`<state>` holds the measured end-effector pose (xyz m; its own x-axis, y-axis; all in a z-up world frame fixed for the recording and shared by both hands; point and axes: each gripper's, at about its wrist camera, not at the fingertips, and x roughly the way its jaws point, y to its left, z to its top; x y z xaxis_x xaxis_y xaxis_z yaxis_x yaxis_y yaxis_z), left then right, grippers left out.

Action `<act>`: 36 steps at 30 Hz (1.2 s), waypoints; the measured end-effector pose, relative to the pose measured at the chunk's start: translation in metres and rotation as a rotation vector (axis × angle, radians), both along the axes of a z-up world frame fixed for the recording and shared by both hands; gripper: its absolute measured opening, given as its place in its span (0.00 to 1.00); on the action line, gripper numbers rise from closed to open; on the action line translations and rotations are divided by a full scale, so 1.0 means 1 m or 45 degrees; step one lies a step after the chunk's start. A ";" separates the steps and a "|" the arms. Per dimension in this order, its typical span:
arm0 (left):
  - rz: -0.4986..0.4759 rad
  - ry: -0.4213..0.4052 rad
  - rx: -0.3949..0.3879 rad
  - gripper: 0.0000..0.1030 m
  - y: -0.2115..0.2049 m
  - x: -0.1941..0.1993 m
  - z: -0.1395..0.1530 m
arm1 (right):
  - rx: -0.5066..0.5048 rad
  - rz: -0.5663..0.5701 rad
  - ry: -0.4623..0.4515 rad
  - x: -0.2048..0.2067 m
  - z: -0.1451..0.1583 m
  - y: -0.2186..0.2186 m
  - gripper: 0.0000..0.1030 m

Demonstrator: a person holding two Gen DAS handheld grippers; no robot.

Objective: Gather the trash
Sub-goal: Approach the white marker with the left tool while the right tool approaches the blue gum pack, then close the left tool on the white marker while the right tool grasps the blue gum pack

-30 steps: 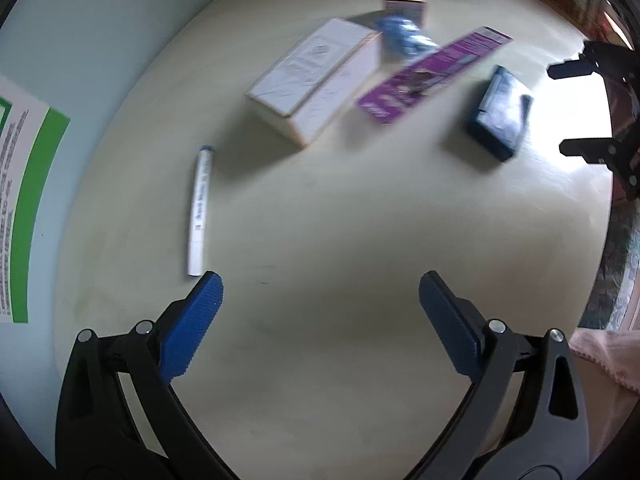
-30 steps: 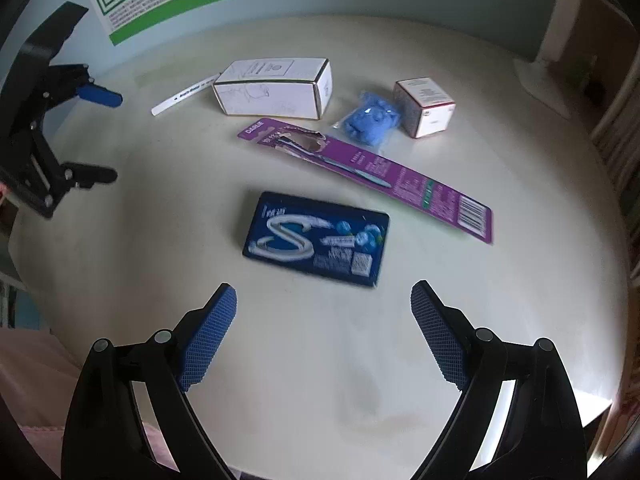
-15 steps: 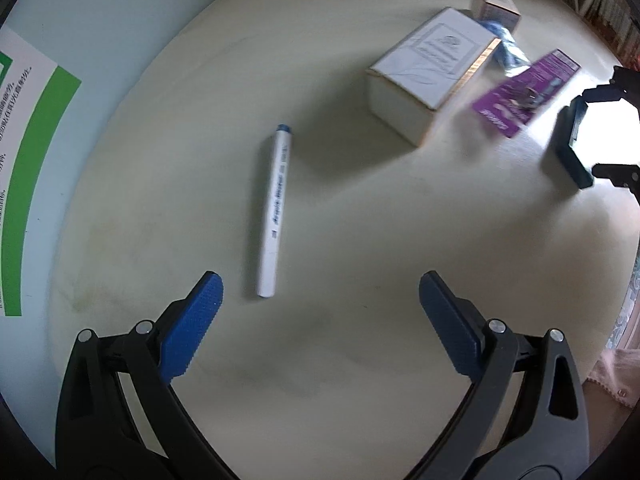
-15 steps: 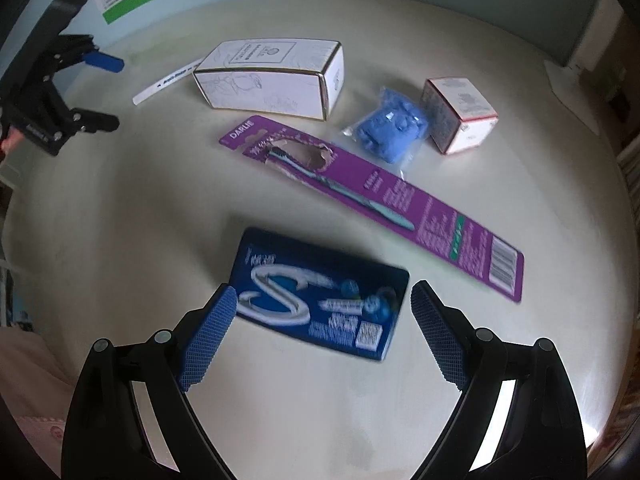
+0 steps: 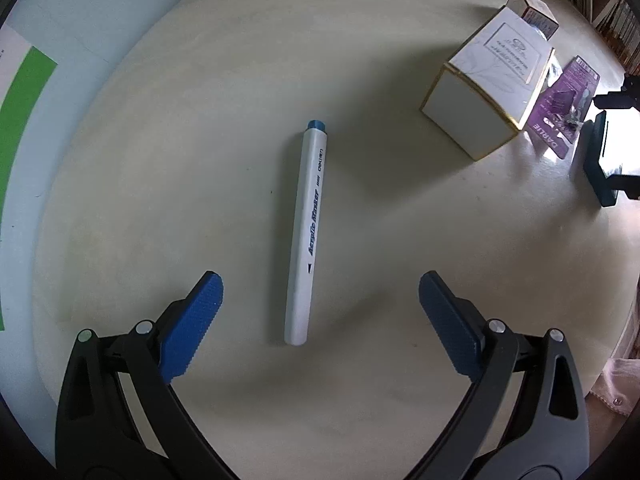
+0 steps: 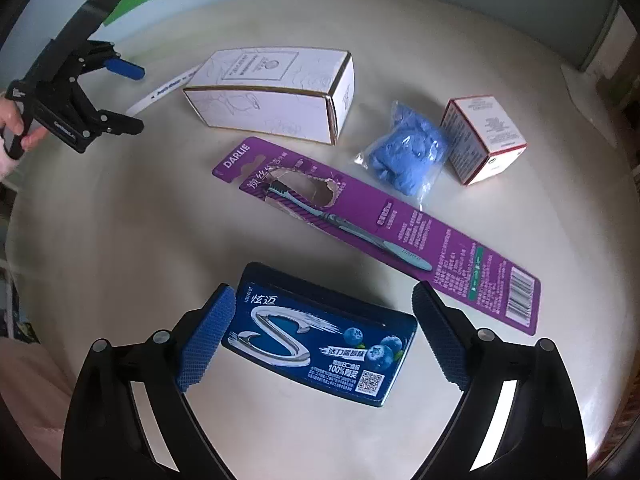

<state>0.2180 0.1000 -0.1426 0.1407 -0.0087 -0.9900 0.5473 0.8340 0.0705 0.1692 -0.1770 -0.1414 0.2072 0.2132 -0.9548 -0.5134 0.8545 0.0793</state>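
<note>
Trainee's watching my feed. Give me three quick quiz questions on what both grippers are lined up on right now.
1. True or false: the left gripper has shut on the marker.
2. What lies between the right gripper's fingers: A) gum pack, B) toothbrush card, C) white box?
3. What colour is the marker's cap?

Key: 1 false, both grippers are open; 2 A; 3 blue.

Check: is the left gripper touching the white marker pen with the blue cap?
Apart. The left wrist view shows the left gripper open, table visible between each pad and the white marker pen.
</note>
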 end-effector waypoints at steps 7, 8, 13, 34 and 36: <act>0.019 0.045 -0.107 0.54 0.012 0.009 -0.003 | 0.031 -0.070 0.006 0.002 -0.004 0.005 0.88; 0.012 0.039 -0.110 0.48 0.012 0.009 -0.002 | 0.034 -0.075 0.003 0.002 -0.005 0.005 0.88; 0.011 0.049 -0.144 0.11 0.015 0.006 0.002 | 0.072 -0.108 -0.004 -0.001 0.002 -0.006 0.77; -0.118 0.118 -0.167 0.11 -0.023 0.004 -0.001 | 0.054 -0.030 -0.015 -0.024 0.017 -0.027 0.86; -0.092 0.129 -0.181 0.11 -0.024 0.001 0.000 | 0.046 -0.002 -0.017 -0.029 0.016 -0.028 0.86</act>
<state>0.2191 0.0764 -0.1428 0.0345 -0.1559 -0.9872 0.6047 0.7897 -0.1036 0.1406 -0.2045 -0.1258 0.2203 0.2474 -0.9435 -0.5134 0.8519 0.1035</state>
